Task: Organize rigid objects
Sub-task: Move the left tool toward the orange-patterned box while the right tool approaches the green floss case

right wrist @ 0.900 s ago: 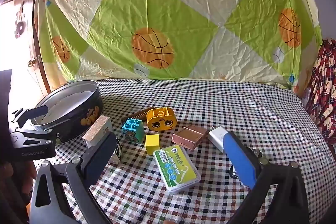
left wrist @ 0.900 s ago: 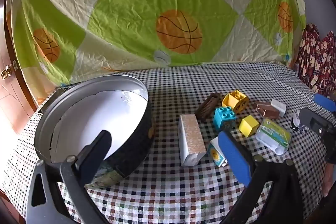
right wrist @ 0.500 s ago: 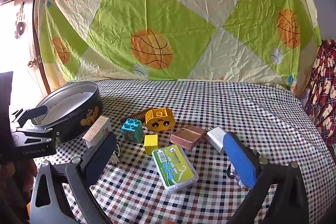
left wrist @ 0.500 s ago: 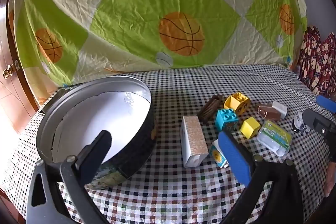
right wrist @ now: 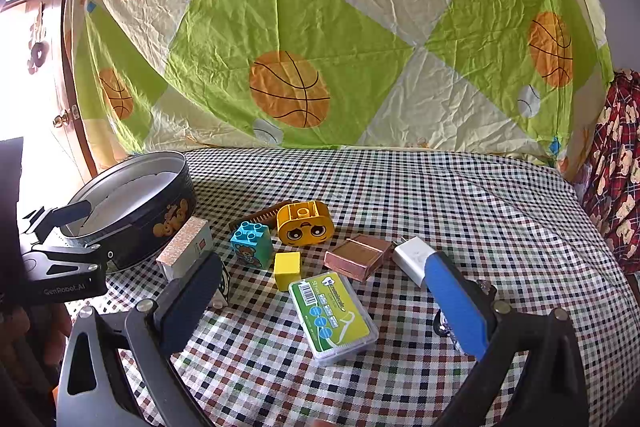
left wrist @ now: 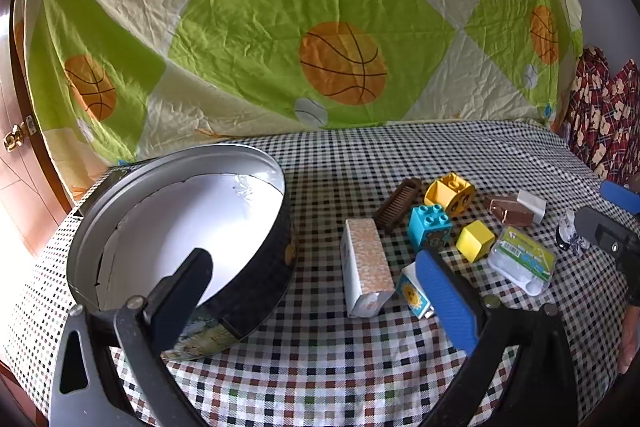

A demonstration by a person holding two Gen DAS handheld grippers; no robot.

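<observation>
Checkered cloth covers my surface, a basketball sheet (rumpled) behind; both my jaws gape wide, holding nothing, toy blocks clustered right of the round tin.

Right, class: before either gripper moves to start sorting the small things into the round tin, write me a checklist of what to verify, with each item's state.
1. Round tin open, white-lined inside showing, nothing visible in it: ok.
2. Left gripper open and holding nothing: ok.
3. Right gripper open and holding nothing: ok.
4. Green-labelled case lies flat between the right gripper's fingers, apart from the yellow cube: ok.
5. Speckled box free of its neighbours: not ok, the sunflower block sits against its near end.
6. Small object behind the right gripper's blue finger: cannot tell, mostly hidden.
</observation>
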